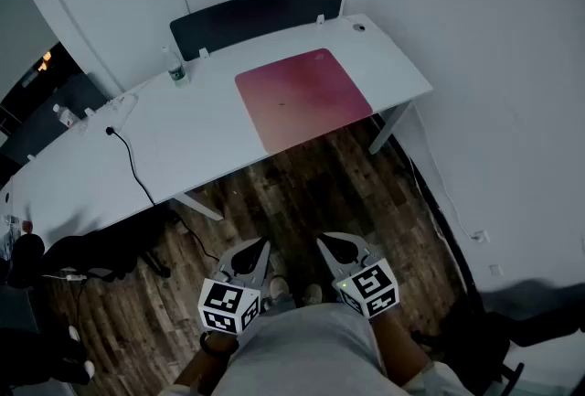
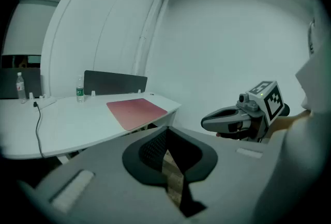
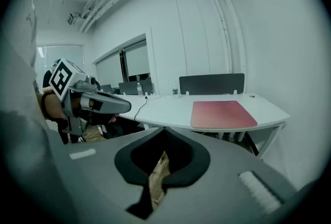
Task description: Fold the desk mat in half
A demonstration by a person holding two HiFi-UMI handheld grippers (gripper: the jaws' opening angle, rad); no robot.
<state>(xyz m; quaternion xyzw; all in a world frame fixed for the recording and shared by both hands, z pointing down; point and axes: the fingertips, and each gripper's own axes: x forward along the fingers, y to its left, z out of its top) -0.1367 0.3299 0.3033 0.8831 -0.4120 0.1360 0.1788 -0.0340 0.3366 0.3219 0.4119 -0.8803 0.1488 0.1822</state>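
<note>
The left gripper (image 1: 259, 250) and the right gripper (image 1: 326, 245) are each built as a grey shell that tapers to a point and is lined with black textured pads. Each is topped by a white cube printed with black square markers, the left cube (image 1: 228, 305) and the right cube (image 1: 369, 287), and a small green light (image 1: 343, 284) is seen on the latter. A pale grey garment (image 1: 306, 350) and light shoes (image 1: 277, 290) are worn, and a dark band (image 1: 213, 345) is seen at the left wrist.
</note>
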